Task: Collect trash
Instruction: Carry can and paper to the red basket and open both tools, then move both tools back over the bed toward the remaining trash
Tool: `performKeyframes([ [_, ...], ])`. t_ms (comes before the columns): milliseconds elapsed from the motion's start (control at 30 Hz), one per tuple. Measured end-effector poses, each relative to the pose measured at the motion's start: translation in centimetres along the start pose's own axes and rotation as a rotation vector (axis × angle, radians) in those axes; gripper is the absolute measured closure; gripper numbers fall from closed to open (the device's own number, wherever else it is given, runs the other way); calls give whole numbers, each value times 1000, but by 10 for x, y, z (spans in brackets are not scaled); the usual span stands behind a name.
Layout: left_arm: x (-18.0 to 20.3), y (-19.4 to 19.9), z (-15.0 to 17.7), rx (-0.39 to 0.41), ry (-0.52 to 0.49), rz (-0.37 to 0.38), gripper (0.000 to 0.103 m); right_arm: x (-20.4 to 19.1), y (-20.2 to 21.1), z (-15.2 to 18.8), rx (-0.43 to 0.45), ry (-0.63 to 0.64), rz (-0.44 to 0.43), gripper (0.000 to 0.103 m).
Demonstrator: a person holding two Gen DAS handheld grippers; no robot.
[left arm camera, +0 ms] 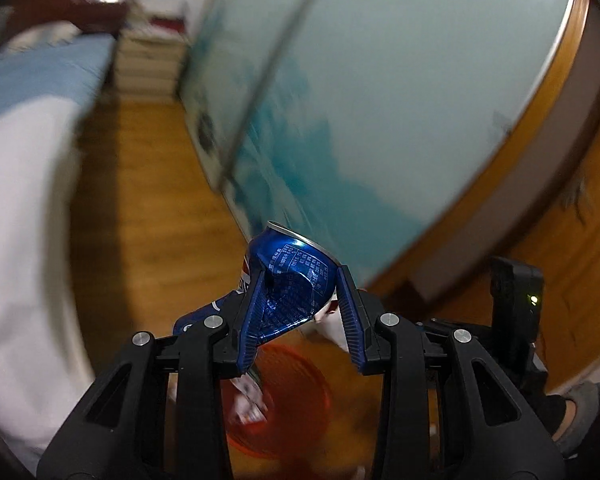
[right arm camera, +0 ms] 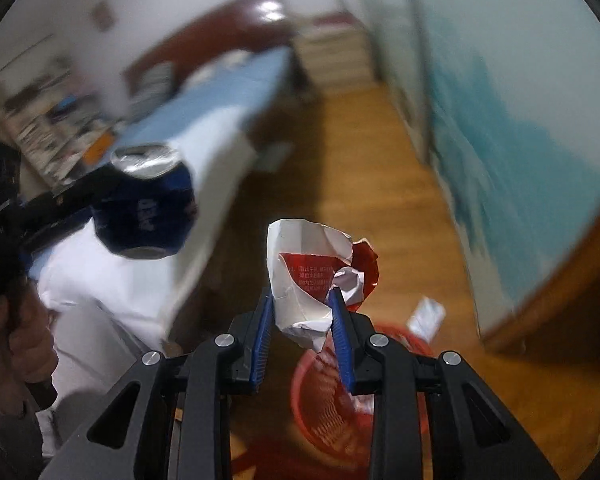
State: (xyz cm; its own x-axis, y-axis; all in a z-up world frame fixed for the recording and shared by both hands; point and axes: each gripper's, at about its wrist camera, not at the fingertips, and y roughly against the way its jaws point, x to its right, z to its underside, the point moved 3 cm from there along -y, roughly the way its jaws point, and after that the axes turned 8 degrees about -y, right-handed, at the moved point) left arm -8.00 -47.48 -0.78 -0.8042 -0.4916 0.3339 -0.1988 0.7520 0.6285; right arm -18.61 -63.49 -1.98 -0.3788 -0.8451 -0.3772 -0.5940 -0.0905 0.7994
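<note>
Clamping a dented blue soda can (left arm camera: pixel 292 280) between its blue pads, the left gripper (left arm camera: pixel 300 300) hangs above a red mesh basket (left arm camera: pixel 300 400) on the wooden floor (left arm camera: pixel 148 216); whitish scraps lie inside. The right gripper (right arm camera: pixel 300 320) pinches a crumpled red-and-white paper carton (right arm camera: pixel 312 276) over the same basket. Farther off stand a white-sheeted bed (right arm camera: pixel 140 280) and a teal-patterned wardrobe door (left arm camera: pixel 380 100). Small printed characters on can and carton are unreadable.
</note>
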Motion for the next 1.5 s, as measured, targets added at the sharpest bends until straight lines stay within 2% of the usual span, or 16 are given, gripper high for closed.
performKeyframes([
  [100,5,-64,23,-168,25,18,67,37,-18,27,-50,-62,35,74],
  [167,1,-108,46,-324,60,5,67,60,-34,47,-94,-108,59,74],
  [233,0,-135,67,-443,72,-14,67,63,-52,58,-136,-153,65,74],
  [267,3,-143,73,-472,59,-10,67,70,-58,65,-156,-175,71,74],
  [400,5,-154,80,-522,-9,-23,67,57,-90,65,-199,-184,113,73],
  [567,-5,-161,88,-548,39,-26,66,57,-104,72,-215,-185,152,66],
  [633,-4,-158,87,-553,74,-17,59,57,-104,67,-204,-186,177,57],
  [667,-5,-158,89,-548,95,0,48,55,-105,68,-204,-187,179,54],
  [700,-3,-153,88,-542,104,4,45,54,-104,69,-204,-186,182,54],
  [900,-1,-138,80,-473,93,-18,44,49,-95,63,-172,-171,192,54],
  [1033,-4,-116,64,-374,95,-32,44,34,-82,48,-123,-138,186,54],
  [1100,-10,-91,50,-294,81,-58,44,21,-77,39,-95,-111,177,54],
  [1200,-26,-47,31,-165,61,-114,44,-10,-68,22,-49,-60,150,54],
  [1333,-66,41,12,19,36,-255,44,-74,-60,-2,13,51,83,54],
  [1500,-132,158,17,223,134,-415,41,-177,-60,-21,73,165,-62,53],
])
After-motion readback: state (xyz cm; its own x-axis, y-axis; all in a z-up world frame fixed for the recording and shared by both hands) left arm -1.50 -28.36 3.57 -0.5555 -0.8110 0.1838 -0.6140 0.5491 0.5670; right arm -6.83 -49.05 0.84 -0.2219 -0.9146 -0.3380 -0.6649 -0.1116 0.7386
